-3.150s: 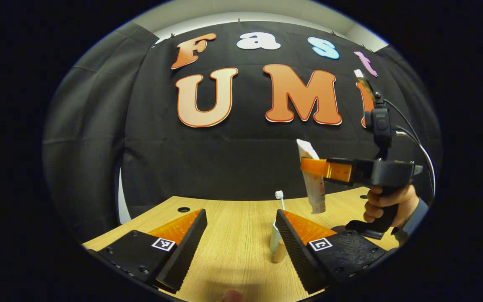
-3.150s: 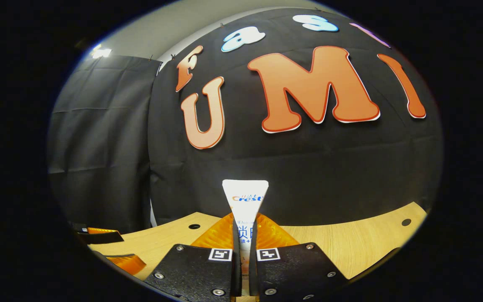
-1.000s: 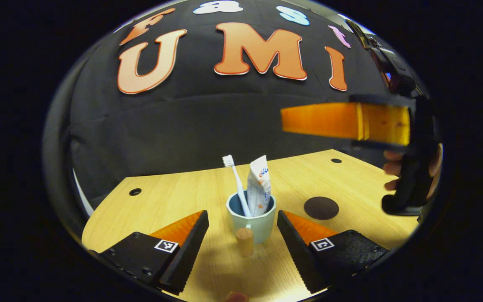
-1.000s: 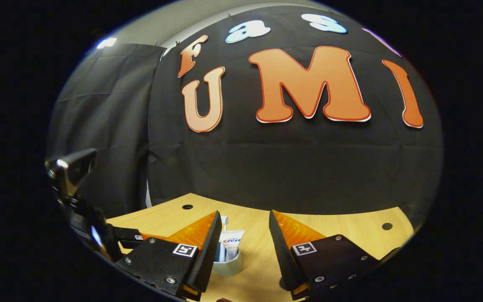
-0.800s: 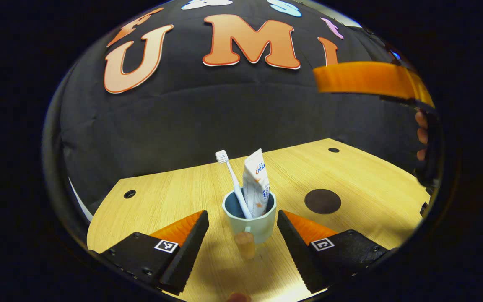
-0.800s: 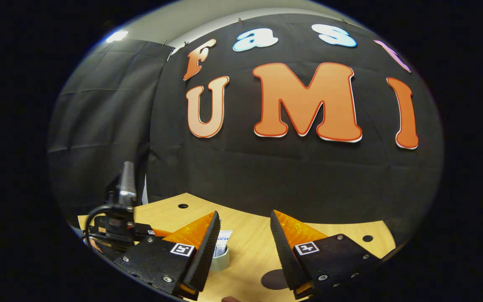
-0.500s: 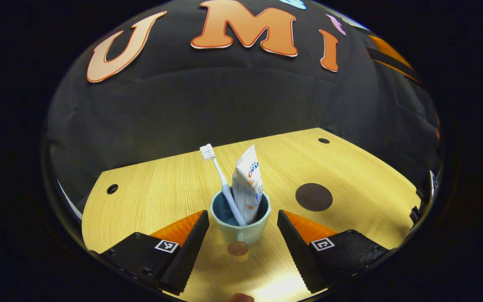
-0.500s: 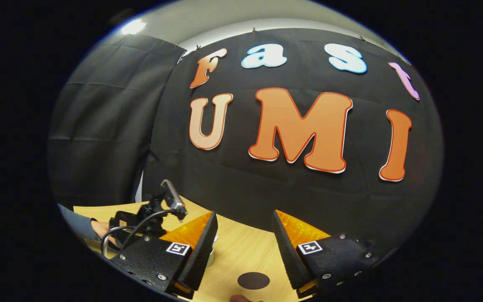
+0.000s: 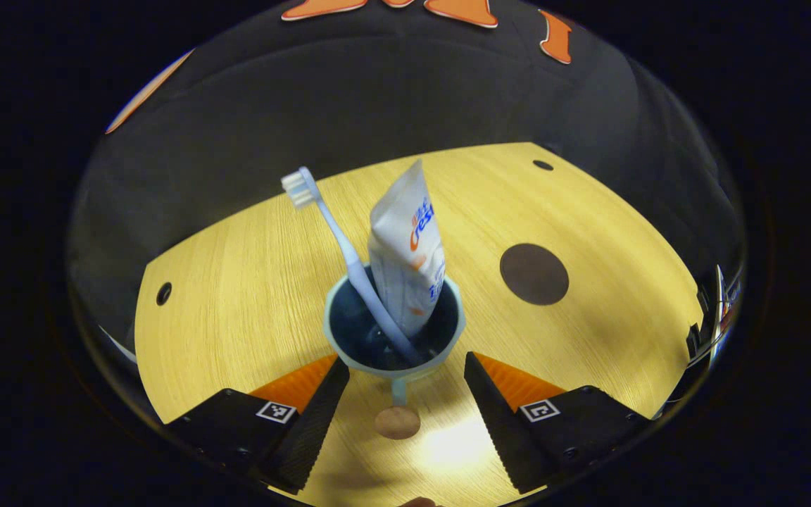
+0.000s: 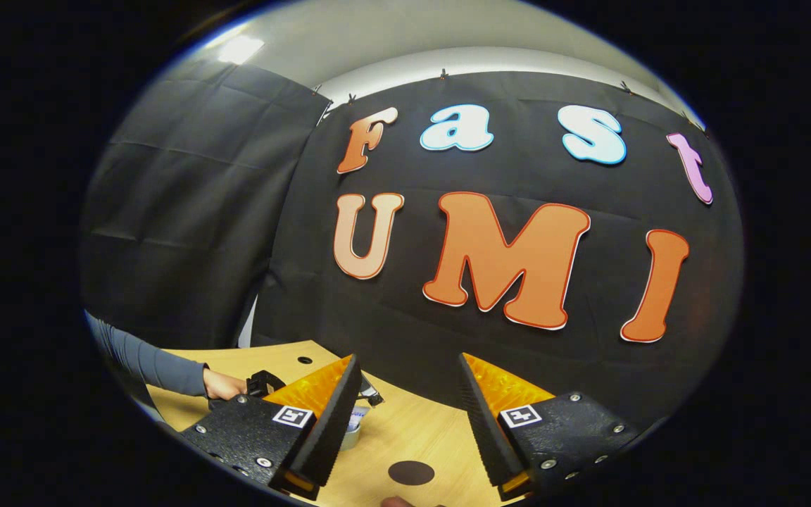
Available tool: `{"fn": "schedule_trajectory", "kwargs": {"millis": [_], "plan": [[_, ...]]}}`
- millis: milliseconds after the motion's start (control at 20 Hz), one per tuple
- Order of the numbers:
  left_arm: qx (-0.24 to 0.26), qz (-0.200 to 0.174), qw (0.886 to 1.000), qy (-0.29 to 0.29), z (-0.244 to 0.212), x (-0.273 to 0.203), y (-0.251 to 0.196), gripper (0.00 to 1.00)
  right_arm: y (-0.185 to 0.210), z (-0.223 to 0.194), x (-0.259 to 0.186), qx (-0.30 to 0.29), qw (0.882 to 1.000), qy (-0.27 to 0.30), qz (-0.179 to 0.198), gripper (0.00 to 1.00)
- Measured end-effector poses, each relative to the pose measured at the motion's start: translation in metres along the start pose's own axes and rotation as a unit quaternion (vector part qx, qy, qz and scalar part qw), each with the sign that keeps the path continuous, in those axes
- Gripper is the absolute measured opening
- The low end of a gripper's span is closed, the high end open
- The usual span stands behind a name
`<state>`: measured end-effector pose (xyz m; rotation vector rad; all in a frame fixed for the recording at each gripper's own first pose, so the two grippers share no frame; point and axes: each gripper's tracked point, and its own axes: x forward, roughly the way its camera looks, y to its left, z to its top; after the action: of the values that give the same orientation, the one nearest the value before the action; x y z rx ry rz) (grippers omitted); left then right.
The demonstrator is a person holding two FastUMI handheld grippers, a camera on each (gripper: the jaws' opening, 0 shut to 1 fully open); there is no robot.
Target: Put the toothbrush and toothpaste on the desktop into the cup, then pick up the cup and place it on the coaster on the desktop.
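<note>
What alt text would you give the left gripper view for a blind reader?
Open left gripper hovers over a pale cup holding a toothbrush and toothpaste on a wooden desktop; a dark round coaster lies beside it.

Cup (image 9: 394,336) (toothbrush, toothpaste inside) is seen standing on wood desk (image 9: 236,282); dark round coaster (image 9: 534,274) is laid flat nearby, apart.
</note>
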<state>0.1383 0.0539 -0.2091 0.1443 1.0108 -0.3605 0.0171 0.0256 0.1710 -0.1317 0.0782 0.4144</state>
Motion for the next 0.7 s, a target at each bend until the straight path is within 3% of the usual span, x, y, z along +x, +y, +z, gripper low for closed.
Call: {"fn": "schedule_trajectory", "kwargs": {"millis": [500,550,650,700], "plan": [[0.001,0.029,0.997,0.065,-0.023,0.009,0.005,0.63,-0.007,0.023,-0.019,0.003,1.0,-0.024,0.006,0.85],[-0.006,0.027,0.997,0.076,-0.027,0.007,0.004,0.55,-0.007,0.023,-0.02,0.003,1.0,-0.025,0.006,0.85],[-0.012,0.027,0.997,0.071,-0.032,0.018,0.002,0.3,-0.007,0.02,-0.019,0.006,1.0,-0.024,0.006,0.85],[-0.014,0.028,0.997,0.071,-0.032,0.019,0.002,0.28,-0.007,0.02,-0.019,0.008,1.0,-0.023,0.007,0.85]]}}
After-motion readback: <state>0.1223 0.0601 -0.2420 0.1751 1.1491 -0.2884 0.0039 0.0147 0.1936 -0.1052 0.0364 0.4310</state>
